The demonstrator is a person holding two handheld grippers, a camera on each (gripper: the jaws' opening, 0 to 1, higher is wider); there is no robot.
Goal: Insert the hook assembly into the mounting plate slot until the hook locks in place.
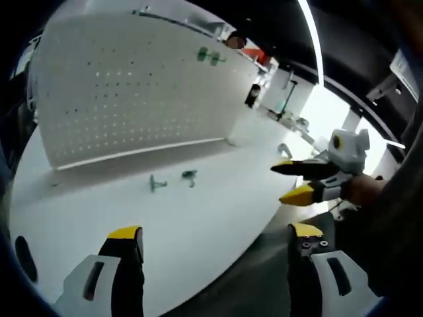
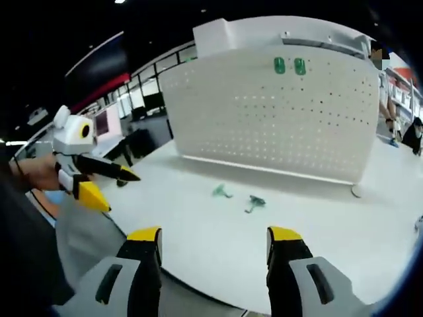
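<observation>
A white pegboard mounting plate [image 1: 132, 92] [image 2: 284, 112] stands upright at the back of the white table. Two green hooks [image 1: 210, 55] [image 2: 289, 65] hang near its top. Two more green hooks lie loose on the table in front of it [image 1: 157, 183] [image 1: 190, 176], seen also in the right gripper view [image 2: 221, 191] [image 2: 254, 202]. My left gripper [image 1: 215, 234] is open and empty, over the table's near edge. My right gripper [image 2: 213, 236] is open and empty too, short of the loose hooks. Each gripper shows in the other's view [image 1: 294, 181] [image 2: 109, 187], both with jaws apart.
The white table [image 1: 198, 218] [image 2: 218, 251] has a rounded front edge with dark floor below it. A second white table with small items [image 1: 284, 112] stands beyond the plate. A person [image 2: 390, 112] stands at the far right. A small round thing [image 2: 355, 191] lies at the plate's foot.
</observation>
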